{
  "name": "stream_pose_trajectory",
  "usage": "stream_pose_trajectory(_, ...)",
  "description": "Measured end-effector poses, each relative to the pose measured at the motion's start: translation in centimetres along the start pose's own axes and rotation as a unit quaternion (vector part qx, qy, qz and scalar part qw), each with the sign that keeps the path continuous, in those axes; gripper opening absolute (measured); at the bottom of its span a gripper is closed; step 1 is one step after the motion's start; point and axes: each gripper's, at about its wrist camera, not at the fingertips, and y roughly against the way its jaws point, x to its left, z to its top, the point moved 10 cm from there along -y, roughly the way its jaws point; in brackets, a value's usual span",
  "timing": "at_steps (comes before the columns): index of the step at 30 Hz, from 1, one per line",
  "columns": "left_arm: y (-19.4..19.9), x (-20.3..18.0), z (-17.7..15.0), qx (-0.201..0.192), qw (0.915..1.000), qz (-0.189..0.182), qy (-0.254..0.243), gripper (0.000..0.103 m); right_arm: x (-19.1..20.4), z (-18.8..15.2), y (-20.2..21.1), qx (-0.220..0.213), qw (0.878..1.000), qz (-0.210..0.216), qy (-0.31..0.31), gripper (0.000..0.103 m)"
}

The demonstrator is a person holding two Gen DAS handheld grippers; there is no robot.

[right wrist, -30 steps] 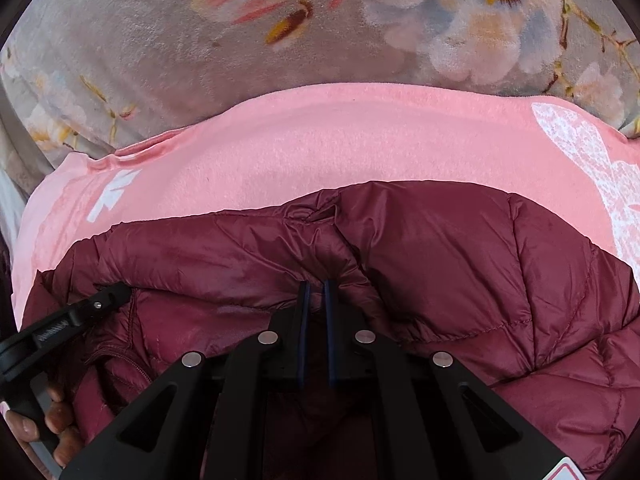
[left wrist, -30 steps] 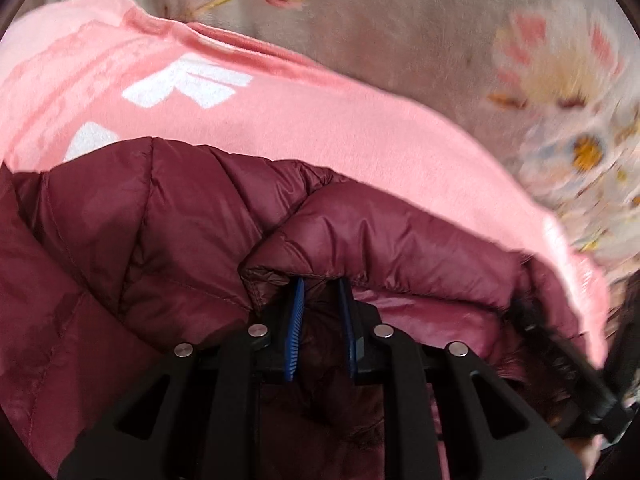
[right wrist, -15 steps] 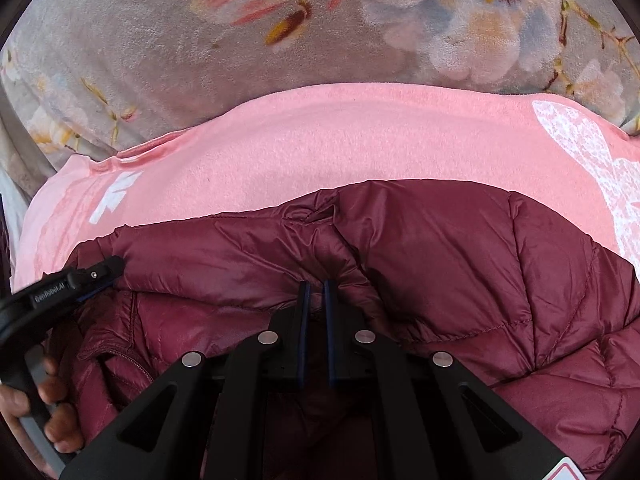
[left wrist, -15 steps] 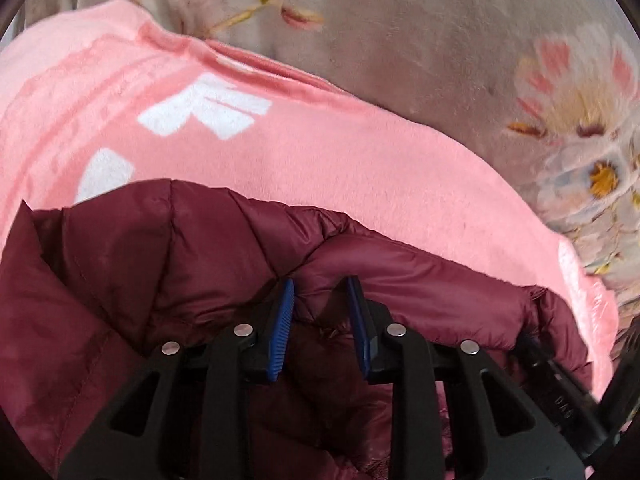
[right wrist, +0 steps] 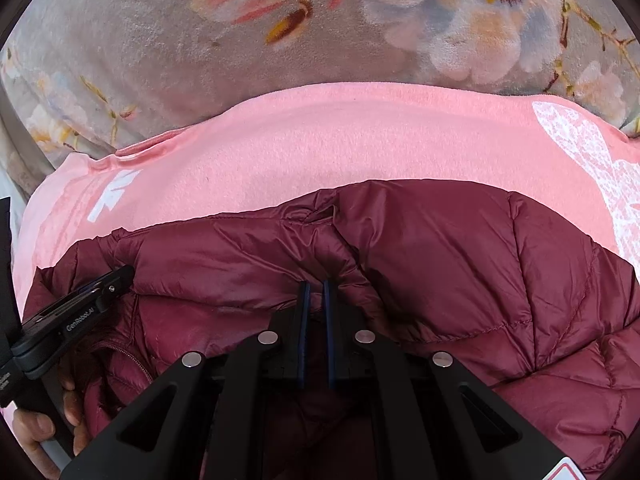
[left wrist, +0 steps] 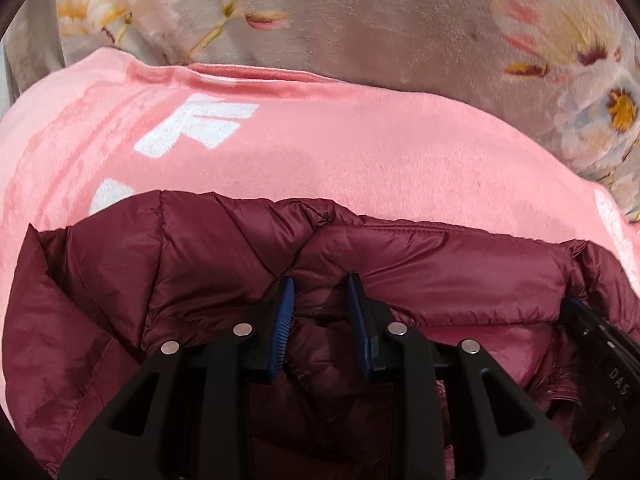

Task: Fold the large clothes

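Note:
A maroon puffer jacket (left wrist: pixel 420 264) lies folded on a pink fleece blanket (left wrist: pixel 340 152) with white print. My left gripper (left wrist: pixel 320 292) sits at the jacket's near fold. Its blue pads (left wrist: pixel 286 308) stand apart with loose fabric lying between them, not pinched. In the right wrist view the jacket (right wrist: pixel 460 260) spreads to the right. My right gripper (right wrist: pixel 315 286) is shut on a gathered fold of it. The left gripper (right wrist: pixel 120 278) shows at the jacket's left end, held by a hand (right wrist: pixel 36 428). The right gripper's body (left wrist: pixel 592 332) shows at the left wrist view's right edge.
Under the pink blanket (right wrist: pixel 320 136) lies a grey plush cover with a flower print (right wrist: pixel 160 40), filling the far part of both views (left wrist: pixel 380 20).
The left jaws have spread apart and let go of the jacket fold they pinched. The left view has rolled and shifted along the jacket. The right gripper has kept still.

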Motion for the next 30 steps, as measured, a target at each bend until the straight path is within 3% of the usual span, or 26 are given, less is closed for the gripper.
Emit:
stream_pose_trajectory(3, 0.1, -0.1, 0.1, -0.002, 0.9999, 0.01, -0.006, 0.027, -0.1, 0.1, -0.2, 0.0, 1.0, 0.006, -0.005, 0.002)
stream_pose_trajectory(6, 0.7, 0.2, 0.0, -0.002, 0.9999, -0.014, 0.008, 0.035, -0.1, 0.2, 0.2, -0.006, 1.0, 0.025, -0.014, 0.006)
stream_pose_trajectory(8, 3.3, 1.2, -1.5, 0.027, 0.9991, -0.015, 0.028, 0.04, -0.6, -0.3, 1.5, 0.003, 0.999, 0.043, -0.026, 0.009)
stream_pose_trajectory(10, 7.2, 1.8, -3.0, 0.031, 0.9967, -0.058, 0.048, 0.061, -1.0, -2.0, 6.2, 0.013, 0.998, 0.061, -0.029, 0.028)
stream_pose_trajectory(11, 9.0, 2.2, -3.8, 0.029, 0.9957, -0.071, 0.052, 0.063, -1.1, -2.8, 8.3, 0.006, 0.997, 0.069, -0.02, 0.036)
stream_pose_trajectory(12, 11.8, 3.3, -5.3, 0.03, 0.9948, -0.083, 0.05, 0.067, -1.9, -4.3, 12.1, -0.01, 0.998, 0.065, -0.001, 0.054)
stream_pose_trajectory(13, 14.1, 4.6, -6.9, 0.033, 0.9946, -0.087, 0.047, 0.07, -3.1, -6.1, 15.7, -0.029, 0.998, 0.052, 0.012, 0.065)
stream_pose_trajectory(15, 18.2, 7.9, -10.4, 0.04, 0.9946, -0.083, 0.048, 0.075, -5.9, -10.4, 21.4, -0.046, 0.998, 0.03, 0.021, 0.068)
stream_pose_trajectory(17, 21.2, 11.4, -13.8, 0.052, 0.9945, -0.069, 0.059, 0.077, -8.7, -14.5, 25.3, -0.035, 0.999, 0.02, 0.013, 0.069)
stream_pose_trajectory(22, 27.8, 19.8, -24.8, 0.094, 0.9854, -0.052, 0.132, 0.077, -16.3, -27.6, 34.3, 0.012, 0.996, 0.004, -0.083, 0.069)
stream_pose_trajectory(26, 30.3, 20.6, -29.8, 0.11, 0.9678, -0.098, 0.204, 0.077, -17.4, -33.6, 36.9, 0.022, 0.986, 0.044, -0.157, 0.069)
stream_pose_trajectory(30, 31.8, 19.5, -30.6, 0.09, 0.9573, -0.136, 0.239, 0.076, -15.7, -35.0, 36.7, 0.019, 0.977, 0.09, -0.19, 0.069)
